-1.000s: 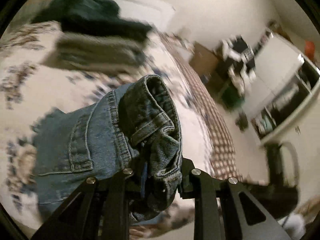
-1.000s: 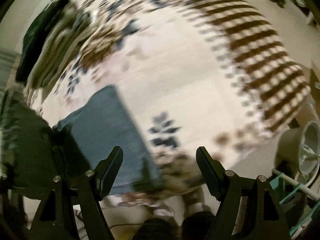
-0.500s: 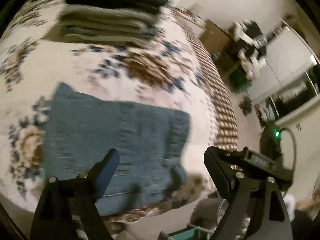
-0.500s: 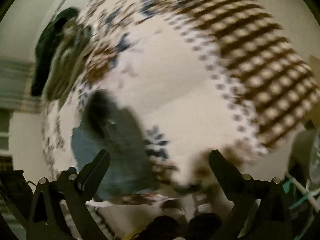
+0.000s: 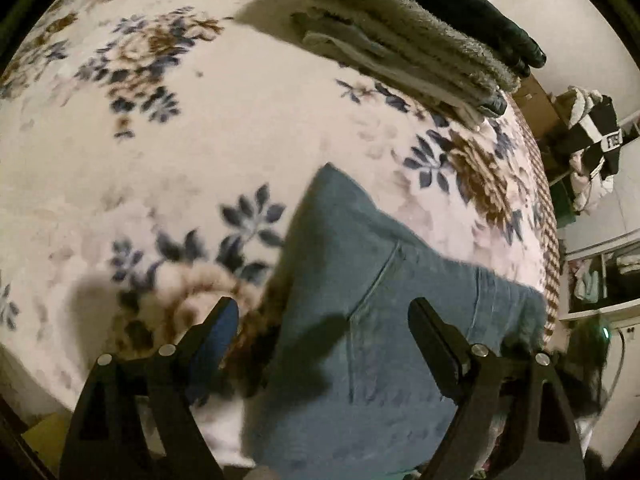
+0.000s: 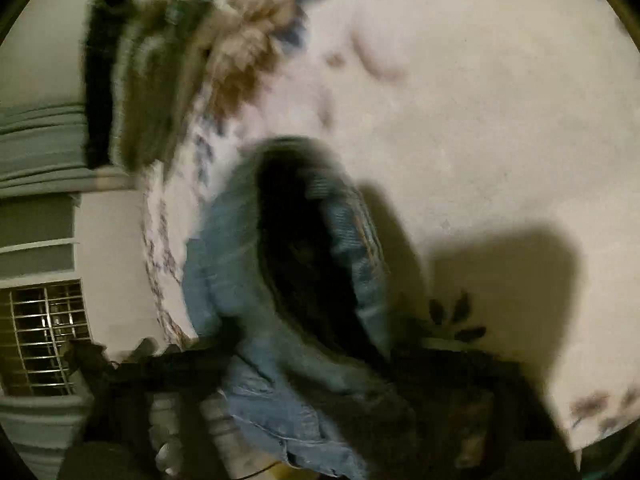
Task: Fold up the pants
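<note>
Black fingers of your left gripper [image 5: 322, 318] stand wide apart over the jeans [image 5: 384, 320], with the near edge of the jeans between them, so you can likely grab there. Your right gripper [image 6: 304, 364] is closing on a raised, open end of the jeans. Those jeans lie on the flowery blanket [image 5: 160, 128]. Behind the jeans sits a pile of folded clothes [image 5: 408, 36], well apart, not in your way

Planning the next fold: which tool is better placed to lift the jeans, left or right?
Right, probably. The right tool is closing, with bunched denim of the jeans between its fingers. The left tool is open, holding nothing, above the flat part.
</note>
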`<state>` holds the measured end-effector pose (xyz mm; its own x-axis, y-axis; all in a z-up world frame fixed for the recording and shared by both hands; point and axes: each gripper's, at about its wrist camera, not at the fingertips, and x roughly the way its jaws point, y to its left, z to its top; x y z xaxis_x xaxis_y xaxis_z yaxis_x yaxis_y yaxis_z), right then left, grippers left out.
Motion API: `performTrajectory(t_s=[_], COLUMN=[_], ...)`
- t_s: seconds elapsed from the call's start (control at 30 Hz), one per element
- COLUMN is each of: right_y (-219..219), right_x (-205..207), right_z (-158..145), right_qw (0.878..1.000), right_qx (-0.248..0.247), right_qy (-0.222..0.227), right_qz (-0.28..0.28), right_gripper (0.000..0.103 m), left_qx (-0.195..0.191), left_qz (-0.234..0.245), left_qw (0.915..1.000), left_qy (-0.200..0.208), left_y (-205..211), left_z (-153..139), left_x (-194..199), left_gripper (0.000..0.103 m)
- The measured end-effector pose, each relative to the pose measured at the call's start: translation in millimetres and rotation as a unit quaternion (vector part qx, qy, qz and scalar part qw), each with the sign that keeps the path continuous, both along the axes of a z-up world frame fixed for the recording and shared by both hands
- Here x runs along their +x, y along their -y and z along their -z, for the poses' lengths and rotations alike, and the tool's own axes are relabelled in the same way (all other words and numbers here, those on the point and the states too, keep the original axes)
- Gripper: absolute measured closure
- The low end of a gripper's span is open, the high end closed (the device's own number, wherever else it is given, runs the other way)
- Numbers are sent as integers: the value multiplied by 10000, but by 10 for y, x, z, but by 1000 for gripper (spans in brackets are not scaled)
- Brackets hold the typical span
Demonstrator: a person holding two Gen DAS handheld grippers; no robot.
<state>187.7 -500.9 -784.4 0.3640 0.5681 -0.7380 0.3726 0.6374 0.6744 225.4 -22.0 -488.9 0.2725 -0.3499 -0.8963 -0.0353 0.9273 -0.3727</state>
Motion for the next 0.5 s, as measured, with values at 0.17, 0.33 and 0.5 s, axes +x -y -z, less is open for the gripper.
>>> performTrajectory(t_s=[0.17, 0.33, 0.5], right_y=[-1, 307, 550], right_x=[-255, -457, -403], right_z=[-322, -232, -24], right_qw=[9988, 9949, 9909], right_qx=[-324, -413, -574], right_qy=[121, -183, -472], right_qz=[339, 903, 1124], right_gripper=[83, 83, 85], left_qx=[-203, -83, -359], left_qz=[188, 312, 132], left_qw=[9994, 9967, 9955], left_qy=[-219, -742, -871], left_y=[273, 497, 385], left_z=[204, 622, 816], left_x=[350, 681, 774], left_gripper=[17, 15, 12])
